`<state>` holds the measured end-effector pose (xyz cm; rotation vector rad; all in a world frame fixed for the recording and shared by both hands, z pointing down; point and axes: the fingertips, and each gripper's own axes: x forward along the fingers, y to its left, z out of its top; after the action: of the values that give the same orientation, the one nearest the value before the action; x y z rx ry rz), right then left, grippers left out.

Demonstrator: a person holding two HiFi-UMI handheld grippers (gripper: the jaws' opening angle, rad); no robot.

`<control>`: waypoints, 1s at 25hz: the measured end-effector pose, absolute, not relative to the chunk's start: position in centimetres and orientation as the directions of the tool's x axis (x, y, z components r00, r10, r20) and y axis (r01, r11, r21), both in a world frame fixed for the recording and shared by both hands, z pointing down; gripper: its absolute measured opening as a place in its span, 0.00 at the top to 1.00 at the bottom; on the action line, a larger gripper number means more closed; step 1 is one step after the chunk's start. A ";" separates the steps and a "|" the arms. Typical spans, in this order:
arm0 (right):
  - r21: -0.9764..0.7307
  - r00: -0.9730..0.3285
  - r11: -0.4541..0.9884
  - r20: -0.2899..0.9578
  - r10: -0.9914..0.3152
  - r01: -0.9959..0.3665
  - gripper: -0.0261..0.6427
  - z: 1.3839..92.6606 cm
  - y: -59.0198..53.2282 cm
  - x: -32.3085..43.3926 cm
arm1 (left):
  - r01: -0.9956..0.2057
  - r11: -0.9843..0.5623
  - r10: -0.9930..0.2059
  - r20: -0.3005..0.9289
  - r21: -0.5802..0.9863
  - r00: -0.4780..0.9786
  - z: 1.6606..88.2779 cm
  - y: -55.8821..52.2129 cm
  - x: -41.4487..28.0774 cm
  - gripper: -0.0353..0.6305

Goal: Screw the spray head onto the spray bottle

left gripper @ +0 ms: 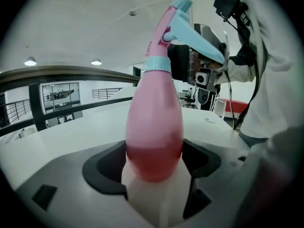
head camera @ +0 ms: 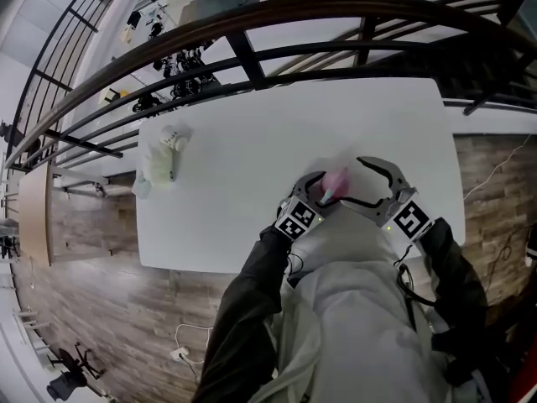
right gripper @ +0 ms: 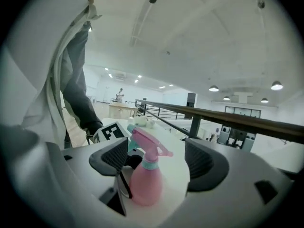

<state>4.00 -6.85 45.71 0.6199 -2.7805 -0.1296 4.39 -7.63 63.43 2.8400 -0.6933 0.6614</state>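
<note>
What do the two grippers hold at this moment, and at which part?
The left gripper holds the pink spray bottle by its lower body. The right gripper holds nothing; its jaws stand apart.

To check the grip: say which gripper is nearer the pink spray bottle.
Left. The left gripper clamps the spray bottle; the right gripper stands open at its spray head, not gripping.

Spray bottle point(head camera: 335, 183) at the table's point(head camera: 243, 200) near edge.
Left gripper's point(head camera: 321, 191) jaws clasp it, right gripper point(head camera: 352, 181) just beside; a bundle point(head camera: 164, 158) lies far left.
</note>
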 end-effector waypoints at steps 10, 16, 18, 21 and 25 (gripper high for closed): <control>0.017 -0.932 0.977 0.297 -0.210 -0.214 0.44 47.2 -7.4 0.0 | -0.399 -0.917 -0.339 0.507 0.010 0.792 64.0 -6.8 4.8 0.39; 0.062 -0.927 0.970 0.285 -0.243 -0.235 0.52 47.5 -6.5 0.2 | -0.400 -0.917 -0.341 0.520 0.001 0.783 64.3 -6.5 5.1 0.39; 0.054 -0.919 0.961 0.280 -0.276 -0.272 0.57 47.6 -7.0 1.0 | -0.402 -0.916 -0.345 0.527 -0.007 0.777 64.4 -6.6 5.0 0.39; 0.029 -0.907 0.941 0.261 -0.332 -0.336 0.59 48.0 -7.7 2.4 | -0.400 -0.916 -0.346 0.543 -0.020 0.765 64.6 -6.7 4.8 0.40; 0.049 -0.881 0.922 0.281 -0.382 -0.384 0.64 48.0 -7.7 2.8 | -0.395 -0.919 -0.341 0.551 -0.024 0.761 64.7 -6.7 4.5 0.41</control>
<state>2.77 -7.71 48.02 0.5690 -2.7953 0.0122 4.48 -6.72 64.66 2.8597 -0.5988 0.8671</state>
